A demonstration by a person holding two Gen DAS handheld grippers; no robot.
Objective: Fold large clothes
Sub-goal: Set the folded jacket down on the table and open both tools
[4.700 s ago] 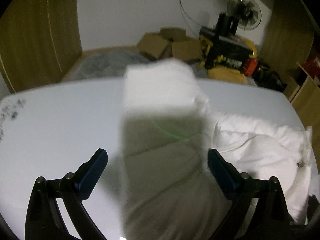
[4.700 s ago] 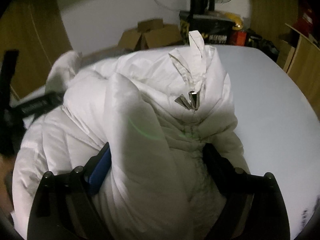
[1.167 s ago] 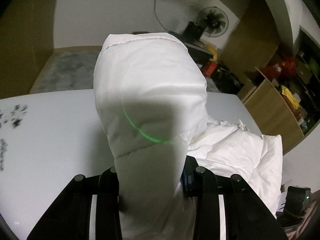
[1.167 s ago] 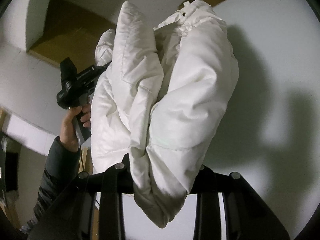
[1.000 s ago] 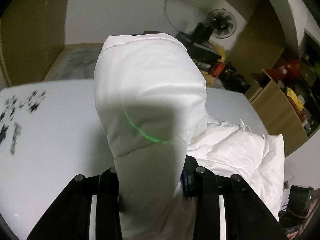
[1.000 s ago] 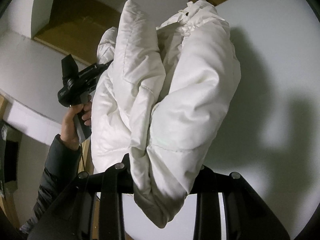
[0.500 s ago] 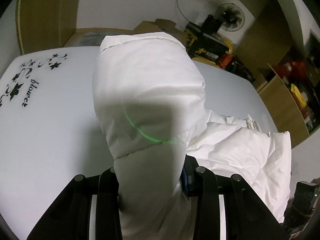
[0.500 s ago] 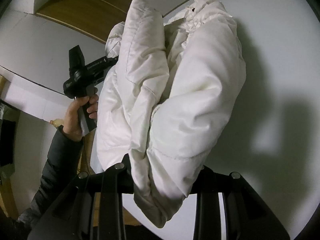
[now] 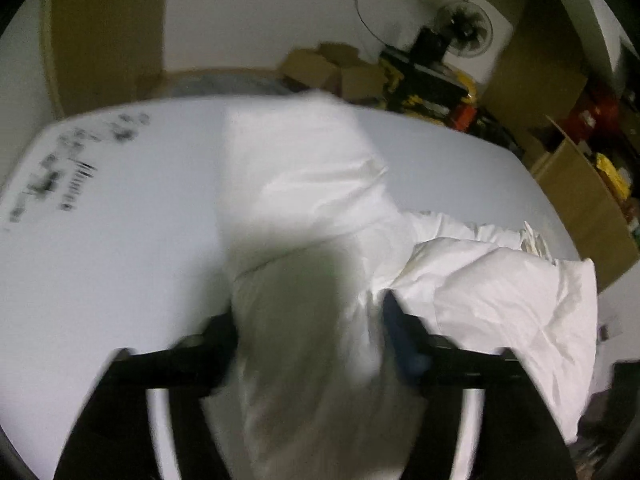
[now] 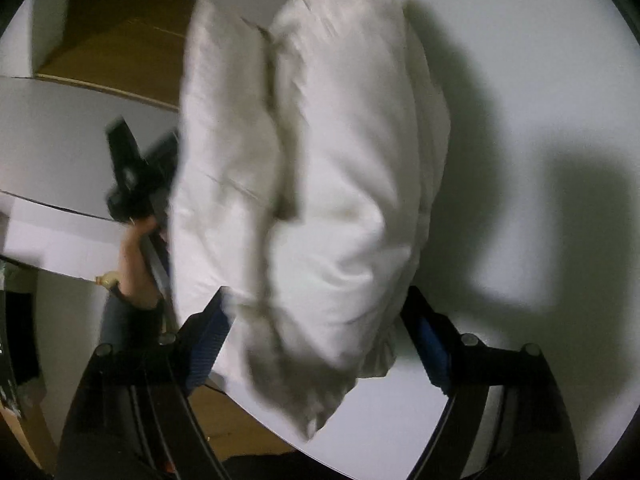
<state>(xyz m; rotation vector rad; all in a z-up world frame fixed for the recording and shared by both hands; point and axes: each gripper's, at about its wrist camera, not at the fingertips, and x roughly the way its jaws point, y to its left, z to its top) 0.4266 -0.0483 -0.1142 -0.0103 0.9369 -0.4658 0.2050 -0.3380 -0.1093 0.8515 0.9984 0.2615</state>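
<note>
**Jacket between both grippers, jaws parted, frames blurred**

Jacket [image 9: 304,208], white and puffy, lay bunched on the pale table [image 9: 120,240]. On the left side we had printed black lettering [image 9: 72,184] on the tabletop. Our left gripper [image 9: 312,344] had a padded fold running between its fingers [image 9: 404,344]; jaws stood partly apart, and we could not tell whether they still pinched the cloth. Rest of the jacket spread to the right, near the table edge. Cardboard boxes [image 9: 336,68] and a fan [image 9: 466,34] sat beyond.

Right wrist view: our left hand [image 10: 134,264] at far left, then the jacket [image 10: 320,184], then its shadow. Our right gripper [image 10: 320,332] had jaws wide, blue pads [image 10: 430,340] off the fabric.
</note>
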